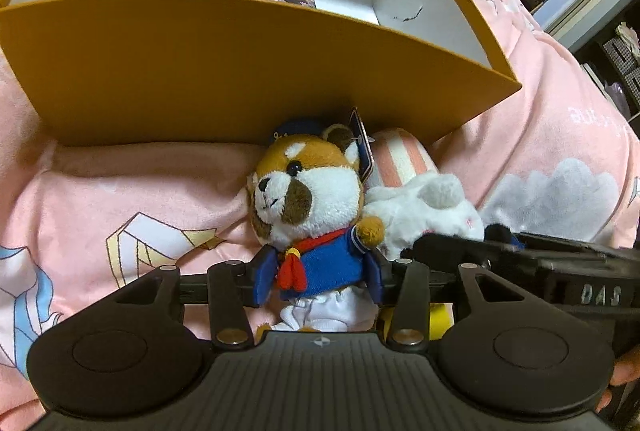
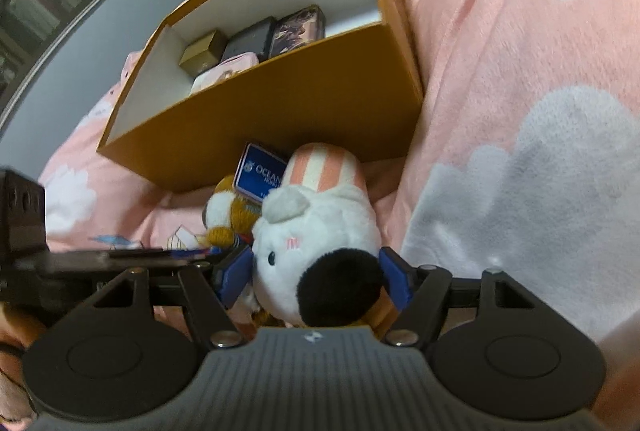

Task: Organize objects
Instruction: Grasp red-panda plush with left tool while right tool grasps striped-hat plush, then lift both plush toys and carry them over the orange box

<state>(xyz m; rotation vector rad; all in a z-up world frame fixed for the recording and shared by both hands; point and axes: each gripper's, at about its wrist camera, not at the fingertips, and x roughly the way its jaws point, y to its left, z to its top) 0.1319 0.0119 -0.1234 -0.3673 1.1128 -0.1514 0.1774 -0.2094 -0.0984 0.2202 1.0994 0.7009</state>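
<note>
Plush toys lie side by side on the pink bed before the orange box [image 1: 240,71] — left gripper [image 1: 318,281] fingers straddle the sailor-suited bear [image 1: 316,215], right gripper [image 2: 318,279] fingers straddle the white plush [image 2: 320,243], whether pinching I cannot tell.

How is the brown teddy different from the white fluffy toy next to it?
The teddy is brown and white and wears a blue sailor top with a red scarf; the white toy wears no clothes, but has a pink-striped part and a black patch. The teddy has a blue tag by its head; no tag shows on the white toy. The teddy sits between the left tongs, the white toy between the right tongs. Both are plush and lie on the pink blanket beside the box.
</note>
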